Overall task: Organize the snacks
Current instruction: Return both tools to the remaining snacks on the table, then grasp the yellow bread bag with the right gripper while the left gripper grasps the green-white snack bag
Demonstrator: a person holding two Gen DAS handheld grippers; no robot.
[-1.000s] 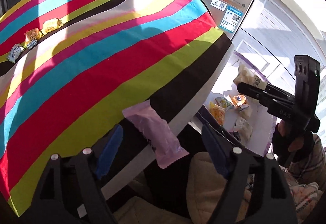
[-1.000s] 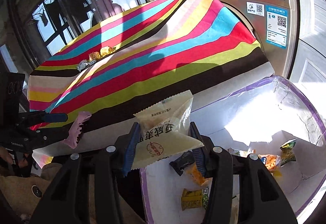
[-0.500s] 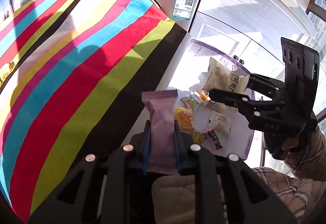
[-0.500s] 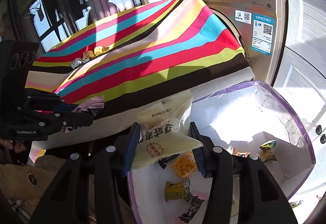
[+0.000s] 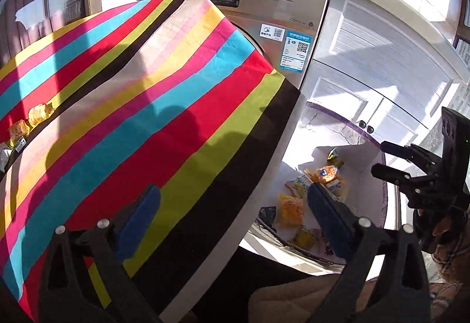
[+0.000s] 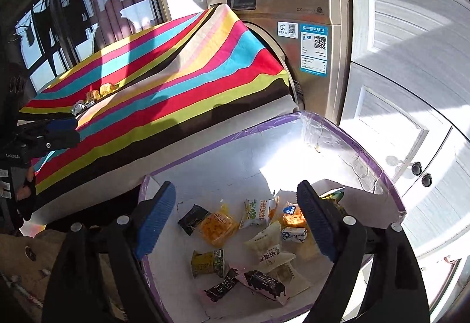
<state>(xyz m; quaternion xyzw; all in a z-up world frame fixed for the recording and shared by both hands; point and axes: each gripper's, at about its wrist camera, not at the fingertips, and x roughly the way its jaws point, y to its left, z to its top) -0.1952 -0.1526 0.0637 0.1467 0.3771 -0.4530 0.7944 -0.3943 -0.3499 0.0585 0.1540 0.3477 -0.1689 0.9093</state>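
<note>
The striped surface fills most of the view, with a few snacks waiting at its far edge. Beside it sits the white box, kept close, it seems, for short drops. Its packets lie below the right tool, whose jaws are opening, empty. The left tool is also opening, holding nothing, over the surface's edge.

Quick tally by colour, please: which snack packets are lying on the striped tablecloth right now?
Golden-yellow crinkly plastic packets: 2
Silver-white foil packet: 1
Total: 3
</note>
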